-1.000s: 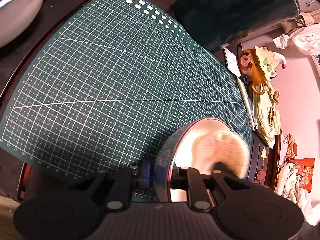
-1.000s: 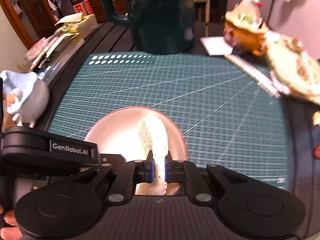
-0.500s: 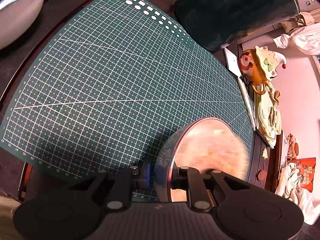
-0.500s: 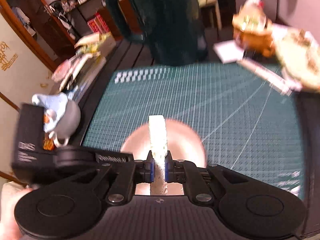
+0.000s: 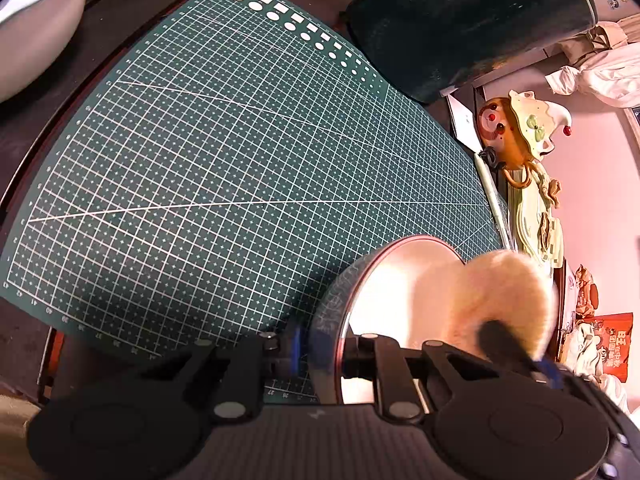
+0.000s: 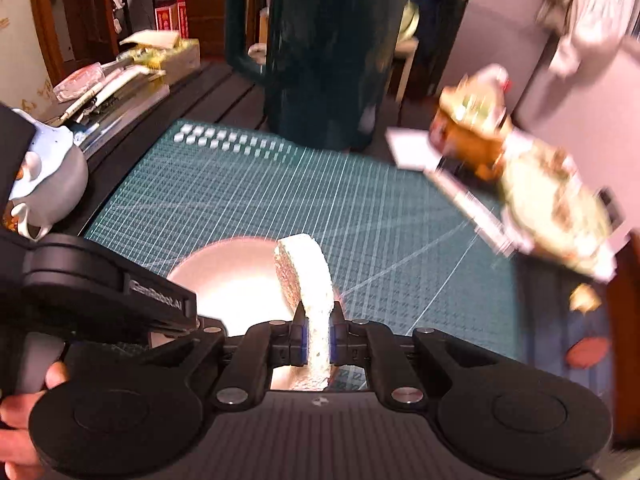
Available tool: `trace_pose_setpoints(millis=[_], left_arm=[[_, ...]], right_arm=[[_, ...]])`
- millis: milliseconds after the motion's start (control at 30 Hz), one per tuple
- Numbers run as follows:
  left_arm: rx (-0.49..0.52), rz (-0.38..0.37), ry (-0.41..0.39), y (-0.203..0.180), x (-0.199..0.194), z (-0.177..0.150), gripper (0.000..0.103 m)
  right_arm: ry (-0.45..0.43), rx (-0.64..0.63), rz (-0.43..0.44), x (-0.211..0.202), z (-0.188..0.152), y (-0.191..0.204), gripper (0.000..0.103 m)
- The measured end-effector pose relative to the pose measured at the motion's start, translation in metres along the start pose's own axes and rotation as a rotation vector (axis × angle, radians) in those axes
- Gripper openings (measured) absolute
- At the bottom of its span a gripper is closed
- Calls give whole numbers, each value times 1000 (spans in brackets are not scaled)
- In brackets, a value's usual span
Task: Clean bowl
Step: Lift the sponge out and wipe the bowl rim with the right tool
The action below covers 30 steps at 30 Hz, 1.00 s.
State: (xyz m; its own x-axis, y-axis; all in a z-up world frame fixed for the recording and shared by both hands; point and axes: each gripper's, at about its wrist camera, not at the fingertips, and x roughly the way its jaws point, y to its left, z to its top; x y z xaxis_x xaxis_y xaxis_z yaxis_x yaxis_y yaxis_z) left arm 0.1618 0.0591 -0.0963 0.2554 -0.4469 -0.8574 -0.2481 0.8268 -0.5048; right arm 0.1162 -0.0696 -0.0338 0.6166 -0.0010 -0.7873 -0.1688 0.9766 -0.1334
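Observation:
A shiny metal bowl (image 5: 400, 280) stands on the green cutting mat (image 5: 224, 168), tilted toward the camera. My left gripper (image 5: 320, 354) is shut on the bowl's near rim, one pad outside the wall and one inside. A pale sponge (image 6: 310, 276) is pinched between the pads of my right gripper (image 6: 318, 340), which is shut on it. The sponge reaches into the bowl (image 6: 236, 280) over its right side. In the left wrist view the sponge (image 5: 508, 300) is a blurred cream patch inside the bowl, with the right gripper's dark fingertip below it.
A large dark green mug (image 6: 324, 52) stands at the mat's far edge. A clown figurine (image 5: 516, 128) and a pale green decorated piece (image 5: 536, 208) lie right of the mat. A white teapot (image 6: 44, 180) sits left of it. A hand (image 6: 24, 420) holds the left gripper's handle.
The sponge has swept around inside the bowl and now sits over its right side. The right wrist view has swung and is blurred. The left gripper and bowl have stayed still.

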Motion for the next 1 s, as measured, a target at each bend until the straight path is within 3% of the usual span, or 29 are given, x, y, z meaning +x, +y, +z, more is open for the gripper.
trace_pose_setpoints(millis=[67,100,200,400,533,633,800,1000], left_arm=[[-5,0,-3,0,0,-2,16],[-4,0,-3,-1,1,-1,16],[-4,0,-3,1,0,-1,16],[-3,-1,-5,3,-1,-2,15],[-4,-3,-5,3,-1,-3,16],[1,-3,-3,3,-1,-2,16],[8,-3,0,4,-2,0,16],[8,-3,-2,3,-3,-2,16]], right_arm=[[-41,47,68,-9,6,-10,8],[-33,93,150,-11,9,-20,8],[64,231,341,5,10,-42,8],[198,301,415,47,1,-47,8],[204,262,367,51,0,-41,8],[198,194,257,45,-6,-35,8],[158,130,154,31,-5,-33,8],[114,100,107,13,0,-37,8]])
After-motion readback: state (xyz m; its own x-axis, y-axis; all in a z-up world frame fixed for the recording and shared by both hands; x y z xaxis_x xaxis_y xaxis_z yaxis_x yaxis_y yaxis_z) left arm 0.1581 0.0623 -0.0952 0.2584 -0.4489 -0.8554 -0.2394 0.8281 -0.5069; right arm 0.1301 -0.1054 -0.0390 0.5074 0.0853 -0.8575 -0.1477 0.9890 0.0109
